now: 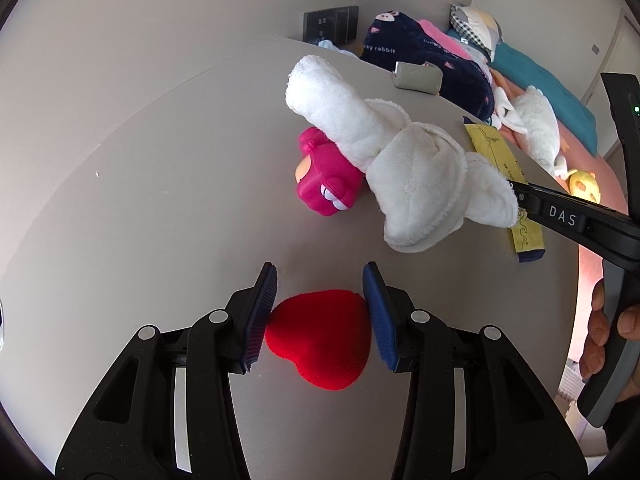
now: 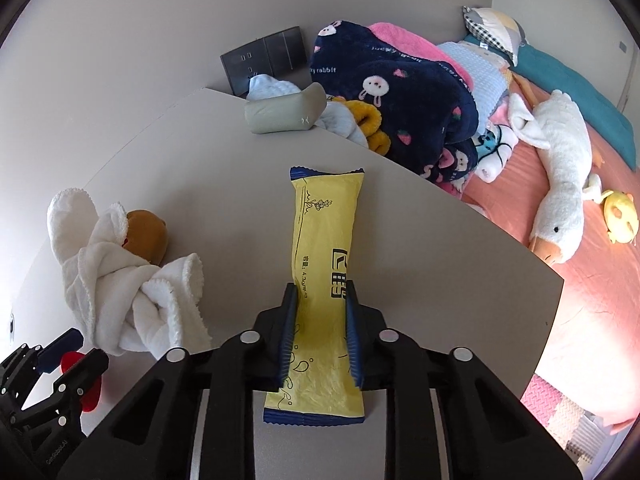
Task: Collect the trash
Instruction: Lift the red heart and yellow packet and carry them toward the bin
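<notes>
- A smooth, matte grey table (image 2: 224, 216) with a curved far edge; a bed (image 2: 580, 320) with a pink sheet lies beyond it.
- A fluffy white towel (image 1: 400, 160), knotted into a lumpy bundle, sits mid-table; in the right wrist view it lies left of the wrapper.
- A long, flat yellow wrapper (image 2: 326, 248) of crinkly plastic with dark blue serrated ends lies on the table near its right edge. Its long axis runs straight away from the right gripper, far end pointing toward the bed.
- The right gripper (image 2: 322, 336) has its ribbed blue pads closed against the wrapper's two long edges, clamping it.
- A hard, glossy pink toy (image 1: 326, 184) rests against the towel.
- A soft red heart (image 1: 320, 338), point toward the camera, sits between the left gripper (image 1: 320, 304) fingers. The right pad touches it; whether both pads squeeze it, I cannot tell.
</notes>
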A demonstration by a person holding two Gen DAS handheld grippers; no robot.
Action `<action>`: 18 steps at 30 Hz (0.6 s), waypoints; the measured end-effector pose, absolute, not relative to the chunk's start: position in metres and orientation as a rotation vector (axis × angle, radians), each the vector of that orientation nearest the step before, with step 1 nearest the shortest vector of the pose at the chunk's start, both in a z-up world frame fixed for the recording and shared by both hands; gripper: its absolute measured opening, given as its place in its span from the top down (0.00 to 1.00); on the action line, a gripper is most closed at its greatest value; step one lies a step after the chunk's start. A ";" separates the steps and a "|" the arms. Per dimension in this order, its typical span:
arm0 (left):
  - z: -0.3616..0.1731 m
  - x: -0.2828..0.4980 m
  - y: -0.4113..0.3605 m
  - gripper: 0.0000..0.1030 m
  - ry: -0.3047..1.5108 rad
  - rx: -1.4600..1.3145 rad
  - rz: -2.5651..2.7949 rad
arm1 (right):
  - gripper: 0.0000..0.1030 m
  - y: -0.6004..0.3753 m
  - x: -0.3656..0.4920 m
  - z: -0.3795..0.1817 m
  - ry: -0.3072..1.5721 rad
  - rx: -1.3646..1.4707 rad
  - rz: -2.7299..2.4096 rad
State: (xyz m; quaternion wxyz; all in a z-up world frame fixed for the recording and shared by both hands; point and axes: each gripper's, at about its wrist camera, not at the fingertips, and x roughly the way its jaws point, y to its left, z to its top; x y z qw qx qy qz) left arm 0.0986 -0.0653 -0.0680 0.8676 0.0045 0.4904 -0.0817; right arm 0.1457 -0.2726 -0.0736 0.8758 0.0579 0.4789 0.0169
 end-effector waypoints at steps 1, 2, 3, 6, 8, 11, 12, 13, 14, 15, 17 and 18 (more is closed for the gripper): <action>-0.067 0.098 -0.064 0.57 1.025 0.009 -0.170 | 0.81 -0.274 0.145 -0.072 0.999 0.126 0.037; -0.066 0.097 -0.064 0.57 1.022 0.008 -0.169 | 0.81 -0.274 0.144 -0.071 1.000 0.130 0.040; -0.065 0.097 -0.063 0.57 1.020 0.007 -0.168 | 0.81 -0.275 0.143 -0.070 0.999 0.132 0.042; -0.062 0.094 -0.062 0.57 1.012 0.005 -0.168 | 0.81 -0.277 0.137 -0.066 0.988 0.139 0.044; -0.059 0.093 -0.062 0.57 1.006 0.004 -0.171 | 0.81 -0.279 0.133 -0.062 0.979 0.144 0.046; -0.055 0.090 -0.063 0.57 0.998 0.006 -0.175 | 0.81 -0.283 0.128 -0.056 0.969 0.153 0.047; -0.054 0.088 -0.063 0.57 0.995 0.006 -0.177 | 0.81 -0.285 0.125 -0.055 0.966 0.157 0.049; -0.053 0.087 -0.064 0.57 0.993 0.007 -0.179 | 0.81 -0.287 0.122 -0.053 0.964 0.161 0.051; -0.052 0.085 -0.065 0.57 0.990 0.007 -0.181 | 0.81 -0.288 0.120 -0.051 0.962 0.165 0.053; -0.050 0.083 -0.066 0.57 0.987 0.008 -0.184 | 0.81 -0.290 0.117 -0.050 0.960 0.169 0.054; -0.046 0.080 -0.069 0.57 0.981 0.011 -0.187 | 0.81 -0.293 0.110 -0.047 0.954 0.171 0.053; -0.045 0.078 -0.071 0.57 0.977 0.014 -0.190 | 0.81 -0.295 0.106 -0.046 0.951 0.170 0.052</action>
